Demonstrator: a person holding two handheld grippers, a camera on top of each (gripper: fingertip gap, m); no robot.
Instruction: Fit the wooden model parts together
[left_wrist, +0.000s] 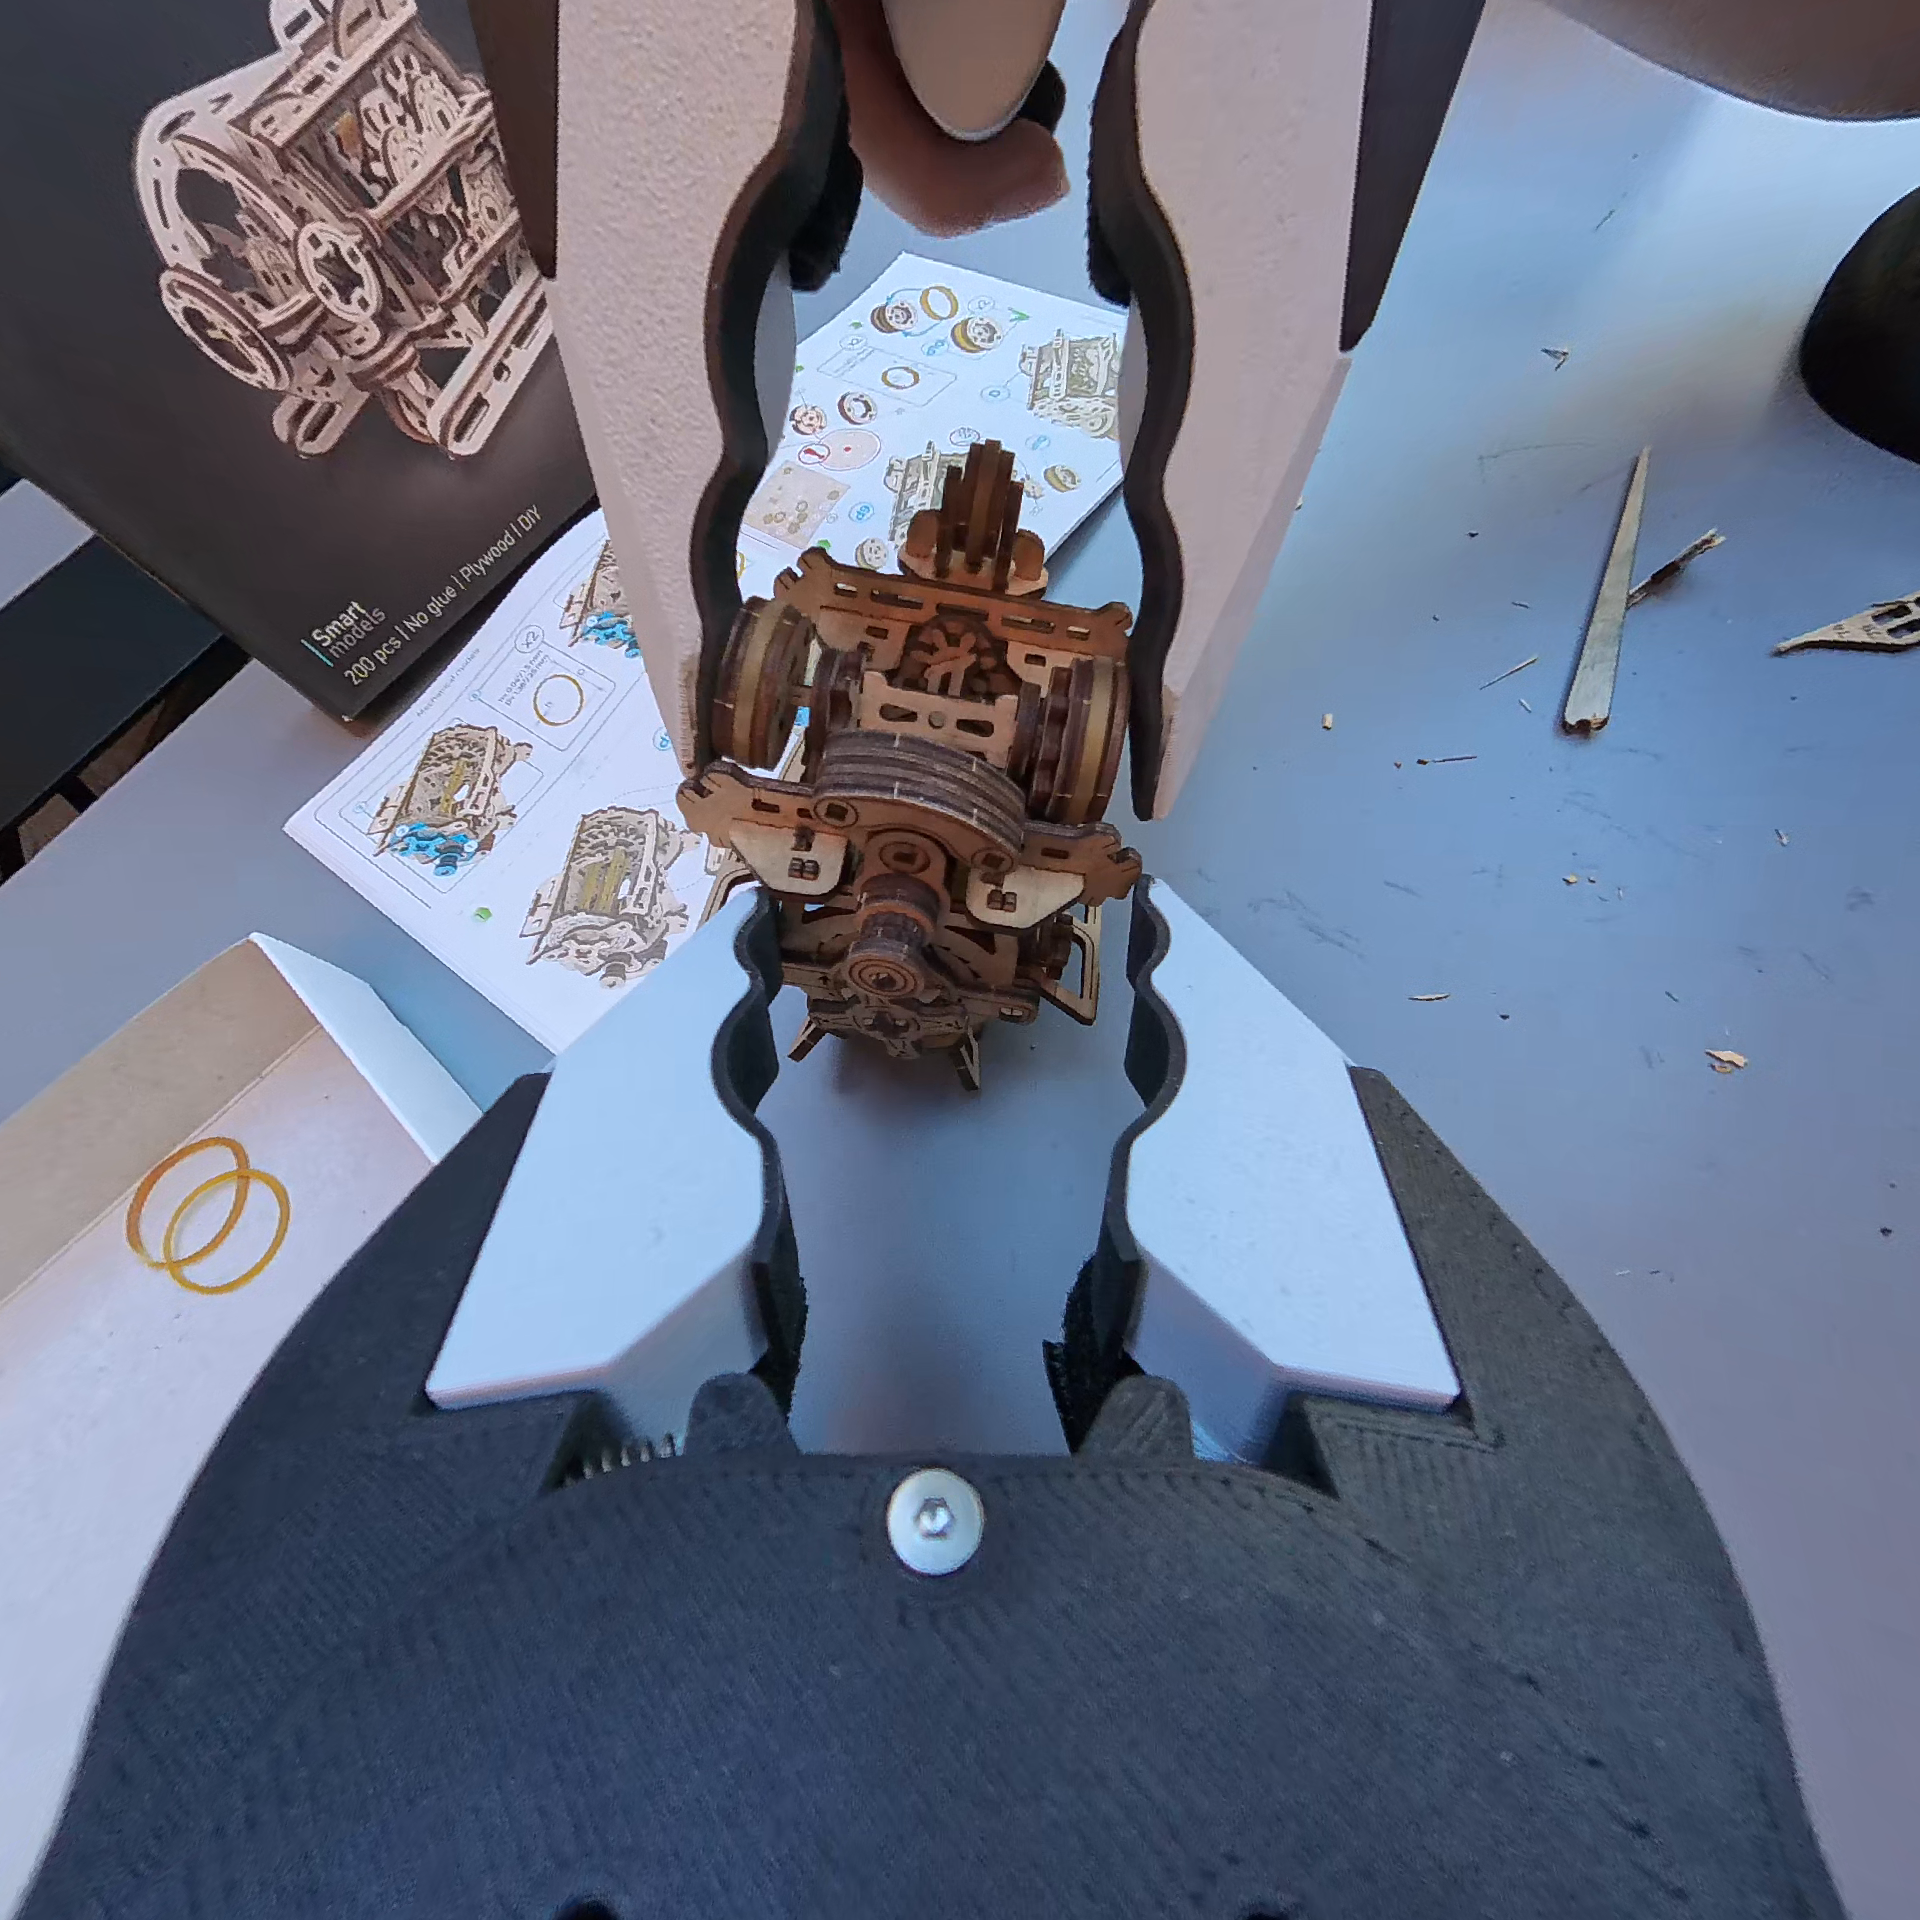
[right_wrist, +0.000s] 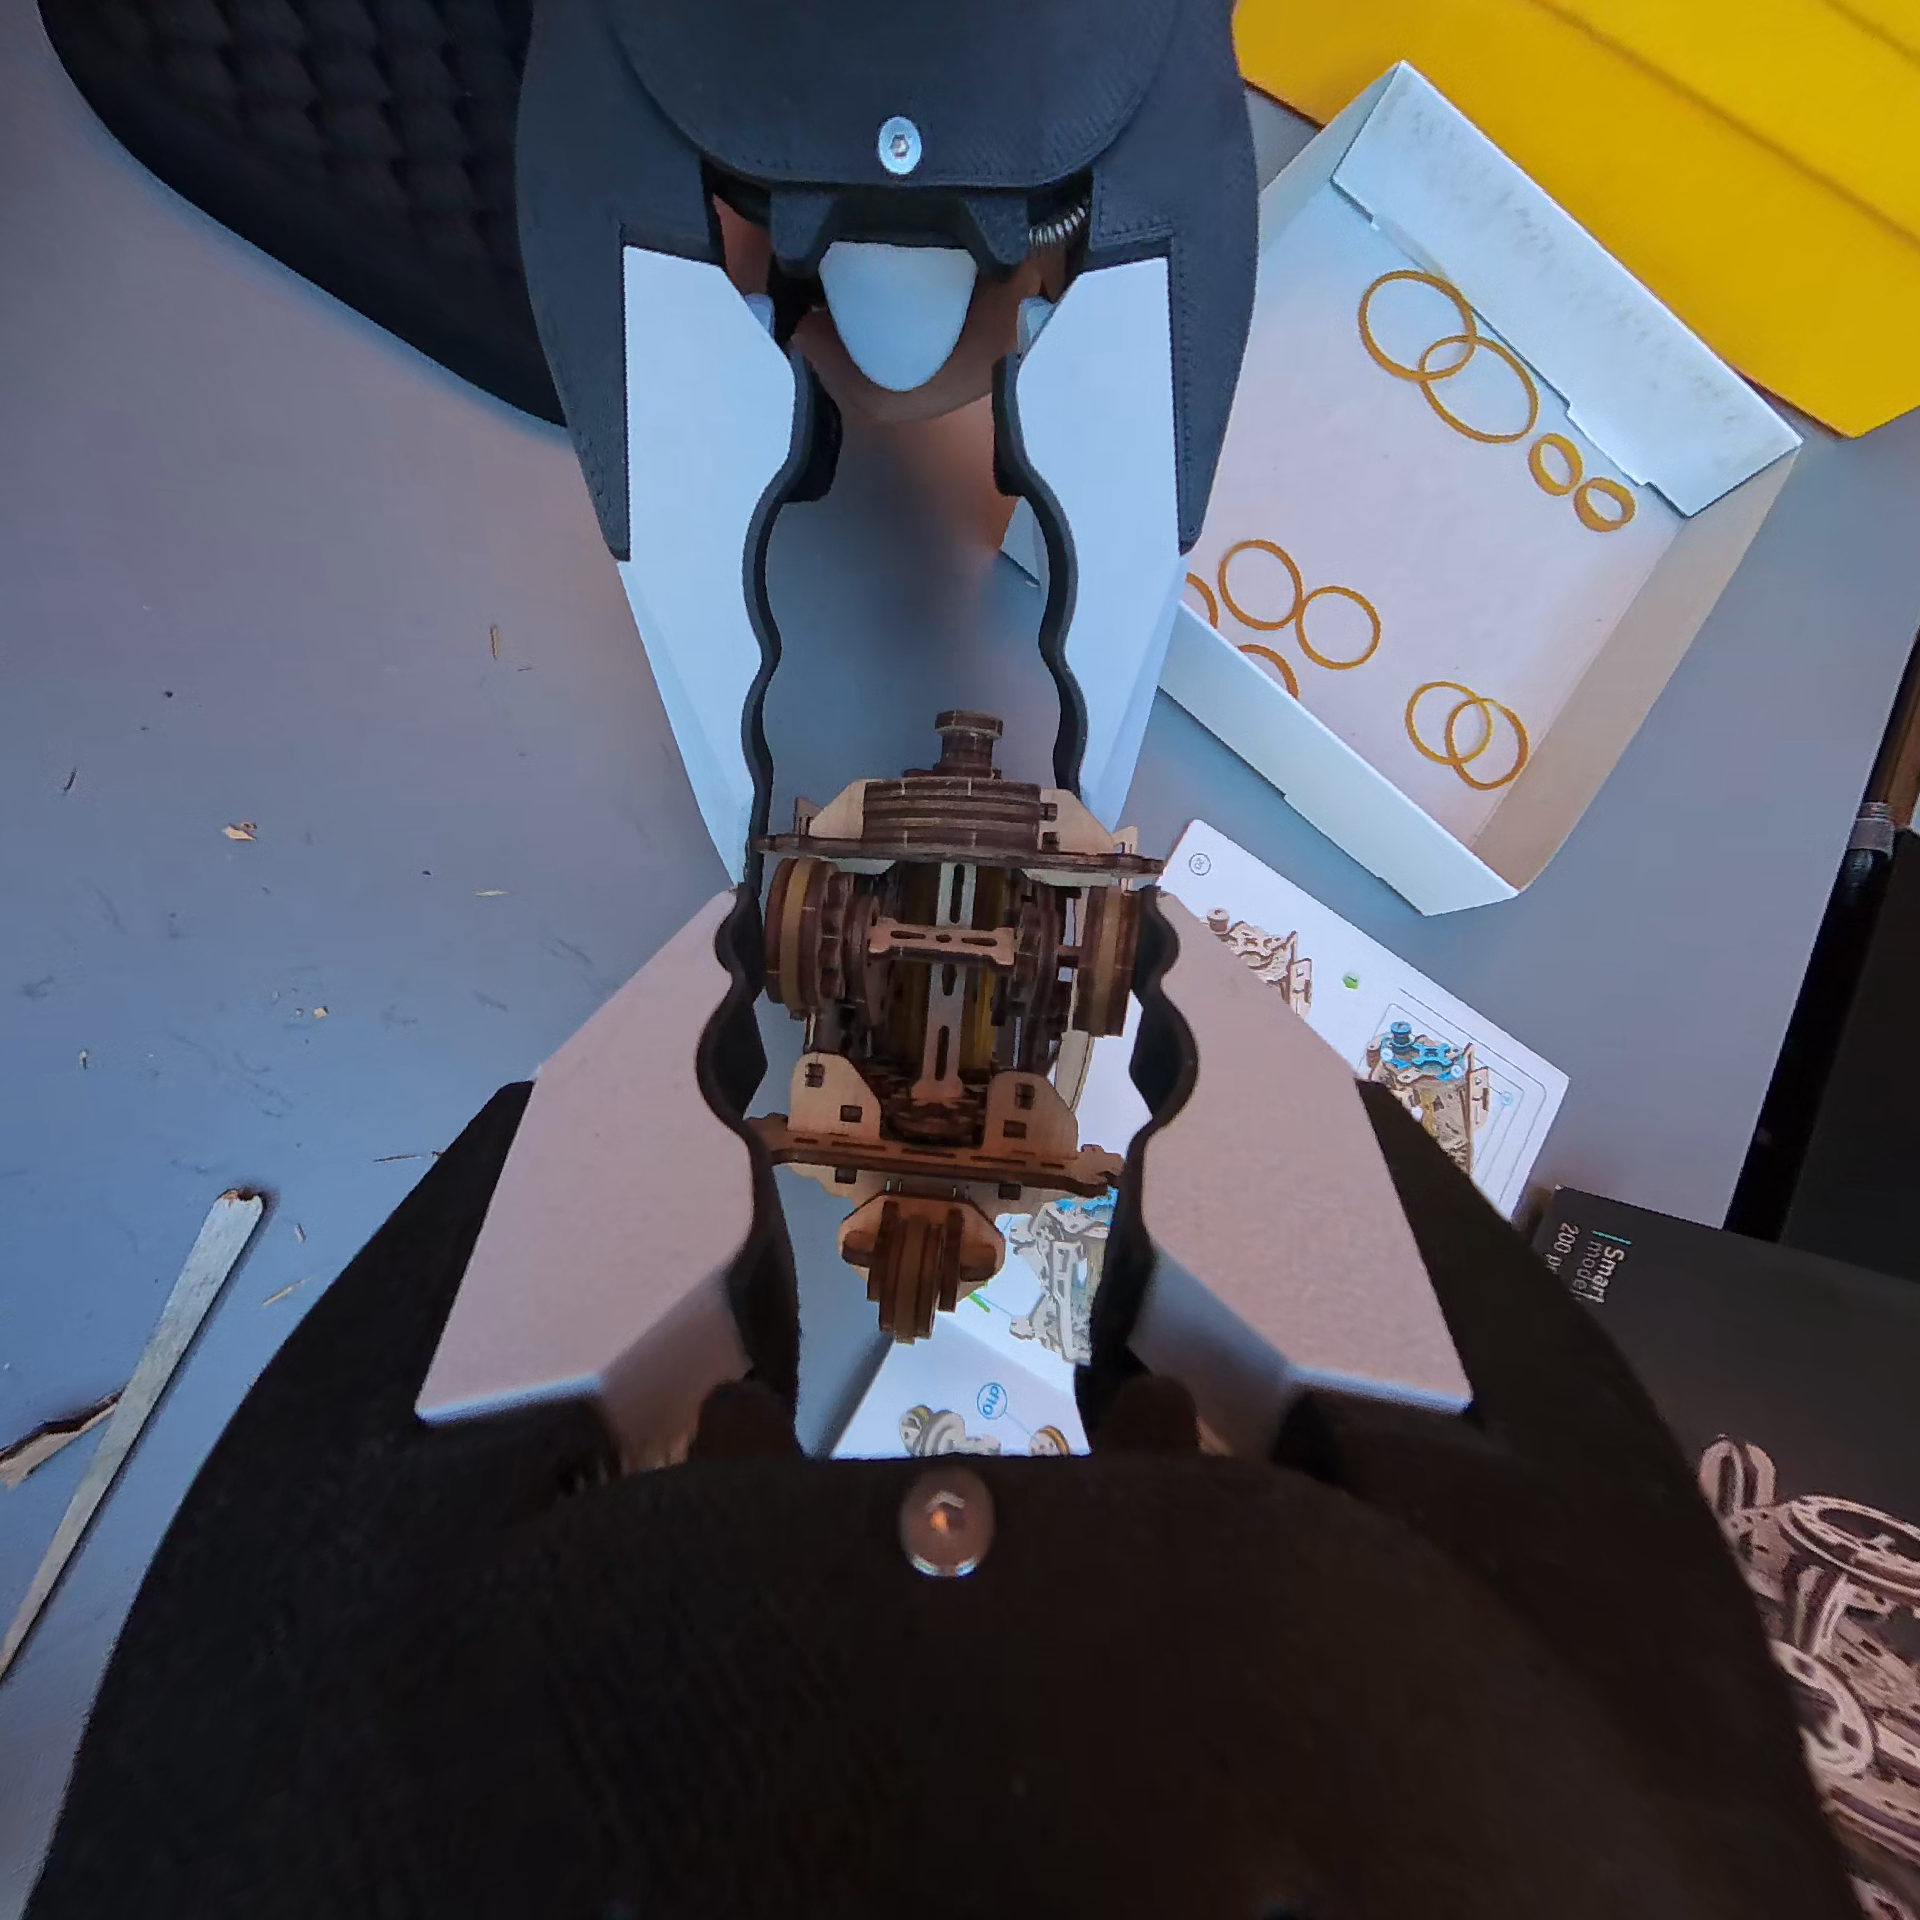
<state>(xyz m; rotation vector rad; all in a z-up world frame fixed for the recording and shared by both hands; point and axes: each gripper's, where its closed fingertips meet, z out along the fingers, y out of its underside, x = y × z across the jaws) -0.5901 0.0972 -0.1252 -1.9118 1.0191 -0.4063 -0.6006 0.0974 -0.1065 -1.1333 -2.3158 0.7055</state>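
Note:
A brown wooden model (right_wrist: 945, 997) with gears, wheels and a knob hangs above the grey table. My right gripper (right_wrist: 945, 914) is shut on it, one pad on each side wheel. In the left wrist view the right gripper (left_wrist: 925, 769) comes in from the top and clamps the model (left_wrist: 914, 727). My left gripper (left_wrist: 945, 904) is open, with a fingertip on each side of the model's knob end. I cannot see it pressing on the model. In the right wrist view the left gripper (right_wrist: 914, 831) reaches in from the top.
An instruction sheet (left_wrist: 499, 831) lies under the model, beside the dark kit box (left_wrist: 312, 364). A white tray (right_wrist: 1621, 665) holds several yellow rubber bands (right_wrist: 1475, 374). Wood strips and chips (left_wrist: 1605, 603) lie on the table (left_wrist: 1558, 1143). A yellow object (right_wrist: 1662, 156) is beyond the tray. My two grippers' fingertips are within a few centimetres of each other.

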